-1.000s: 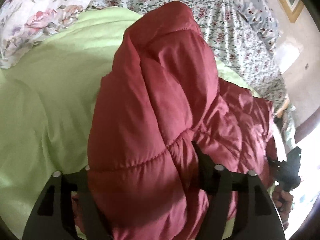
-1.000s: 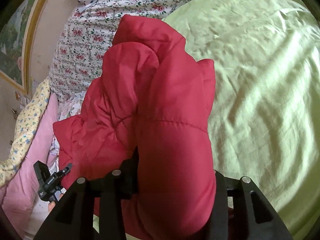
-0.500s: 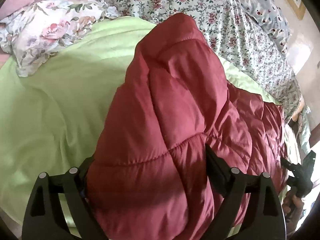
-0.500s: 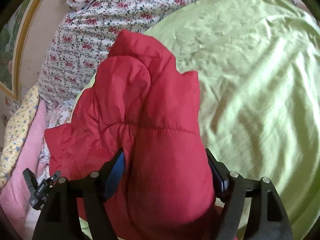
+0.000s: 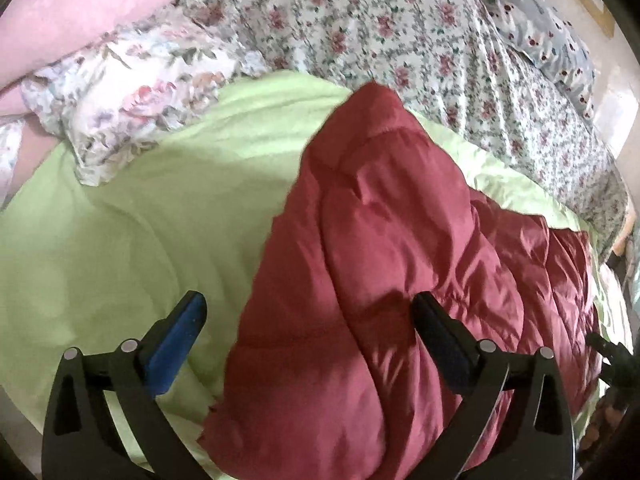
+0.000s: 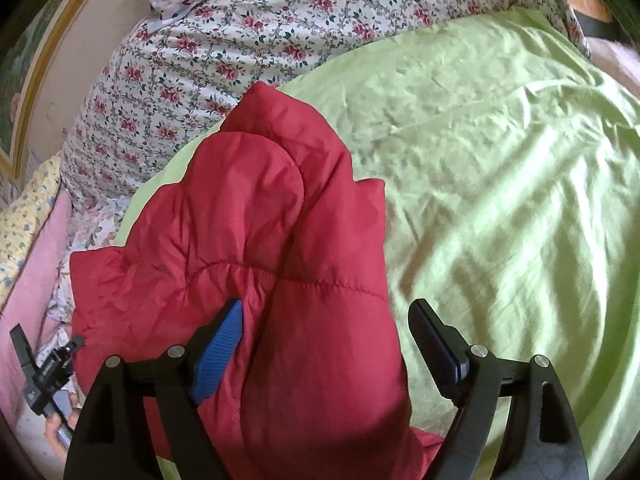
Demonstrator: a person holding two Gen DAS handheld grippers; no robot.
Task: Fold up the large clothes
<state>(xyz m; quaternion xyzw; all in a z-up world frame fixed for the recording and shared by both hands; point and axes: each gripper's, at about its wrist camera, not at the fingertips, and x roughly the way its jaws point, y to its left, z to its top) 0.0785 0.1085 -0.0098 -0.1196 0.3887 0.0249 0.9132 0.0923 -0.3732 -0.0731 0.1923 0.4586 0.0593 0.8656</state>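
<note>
a green sheet (image 6: 500,200) covers the bed; beyond it a floral quilt (image 6: 248,28), a spotted pillow (image 5: 536,20), then a beige wall (image 6: 60,92) with a gilt frame (image 6: 30,76).

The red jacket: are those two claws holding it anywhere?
No. Both the left gripper and right gripper are open; the red jacket lies on the bed.

One red puffer jacket (image 5: 380,280), one green sheet (image 5: 140,240), two tongs (image 5: 308,332) (image 6: 326,328), three floral pillows (image 5: 132,92).

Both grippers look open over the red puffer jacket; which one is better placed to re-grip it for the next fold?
Probably the right gripper: the red jacket fills most of its open gap. The left gripper straddles only the jacket's edge, partly over green sheet.
</note>
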